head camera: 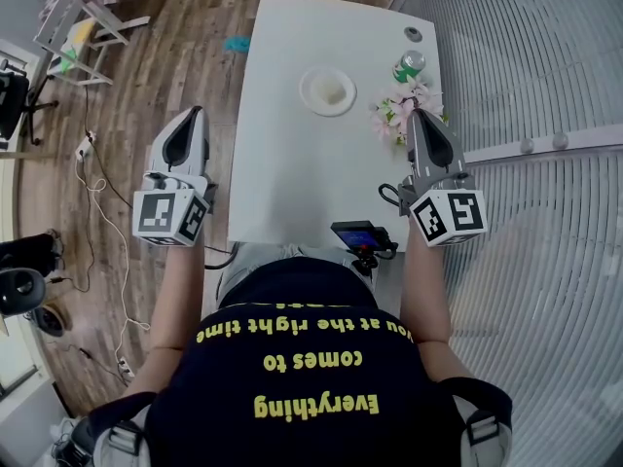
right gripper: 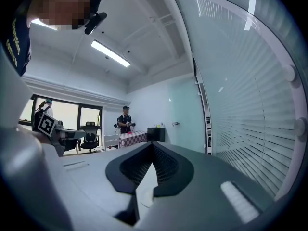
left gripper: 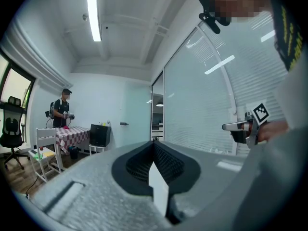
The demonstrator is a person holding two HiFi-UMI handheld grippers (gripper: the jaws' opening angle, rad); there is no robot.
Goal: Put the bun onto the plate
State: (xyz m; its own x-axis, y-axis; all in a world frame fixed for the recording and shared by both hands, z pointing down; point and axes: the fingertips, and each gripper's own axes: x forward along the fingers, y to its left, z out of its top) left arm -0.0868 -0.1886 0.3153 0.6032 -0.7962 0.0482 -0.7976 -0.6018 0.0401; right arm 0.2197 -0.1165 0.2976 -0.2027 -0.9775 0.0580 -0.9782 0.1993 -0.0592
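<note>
a white table (head camera: 282,173) carries a white plate (head camera: 306,91) around its middle, a green can (head camera: 409,65) and pink flowers (head camera: 397,115) along the right edge, and a small grey disc (head camera: 414,34) near the far right corner.

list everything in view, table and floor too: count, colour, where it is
table: one, white, centre, in front of the person
plate: one, white, mid-table, something pale in it
can: one, green, table's far right
flowers: one bunch, pink, table's right edge, near the can
round thing: one, grey, far right corner of the table
screen device: one, black, by the table's near edge
teal thing: one, teal, floor left of the table
cables: several, white, wooden floor at left
other person: one, dark clothes, far across the room
left tongs: one, grey, shut, empty, left of the table
right tongs: one, grey, shut, empty, beside the flowers
</note>
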